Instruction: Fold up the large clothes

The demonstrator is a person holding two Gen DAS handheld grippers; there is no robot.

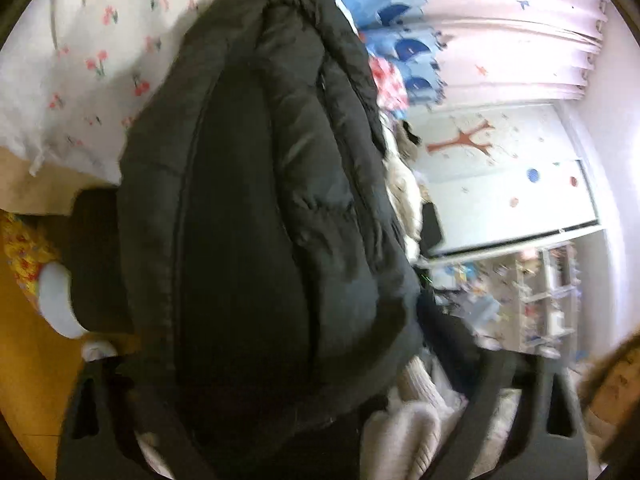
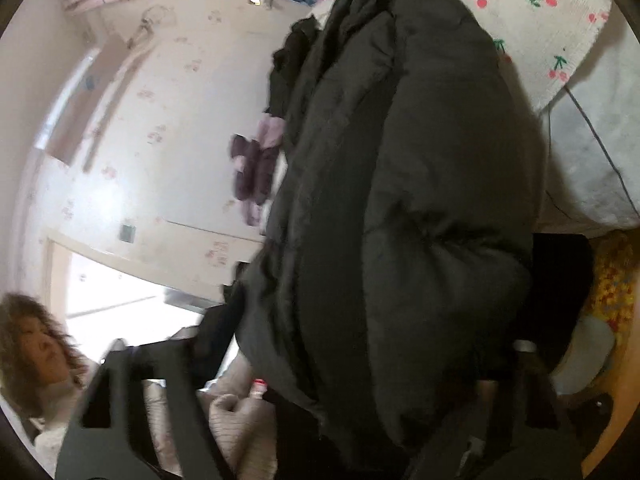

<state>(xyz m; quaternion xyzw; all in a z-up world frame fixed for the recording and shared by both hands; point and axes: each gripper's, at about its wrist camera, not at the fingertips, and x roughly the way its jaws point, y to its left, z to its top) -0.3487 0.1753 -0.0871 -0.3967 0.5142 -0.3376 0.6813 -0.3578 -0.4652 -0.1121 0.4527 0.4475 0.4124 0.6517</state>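
Jacket: a black padded jacket (image 1: 256, 200) fills the middle of both wrist views, bunched in thick folds and lifted in front of the cameras; in the right wrist view it (image 2: 400, 200) hangs the same way.
Left gripper (image 1: 316, 432): its dark fingers frame the lower edge of the jacket; the cloth covers the tips, so I cannot tell whether the jaws are spread or pinching.
Right gripper (image 2: 340, 420): one finger (image 2: 132, 400) shows at lower left, the other is mostly behind the jacket; jaw state cannot be told.
Bedding: a white sheet with red cherry print (image 1: 80, 60) lies behind the jacket, also seen at upper right in the right view (image 2: 540, 20).
Floor: an orange-brown wooden floor (image 1: 28, 380) shows at lower left.
Curtain: a pale pink curtain (image 1: 520, 40) hangs at upper right, with blue patterned fabric (image 1: 404, 40) beside it.
Wall: cream wallpaper with small faded motifs (image 2: 168, 140).
Wardrobe door: white, with a red tree sticker (image 1: 472, 140).
Shelves: cluttered, blurred (image 1: 532, 292).
Person: curly brown hair and face (image 2: 36, 352) at lower left, in a pale knit sweater (image 2: 240, 432).
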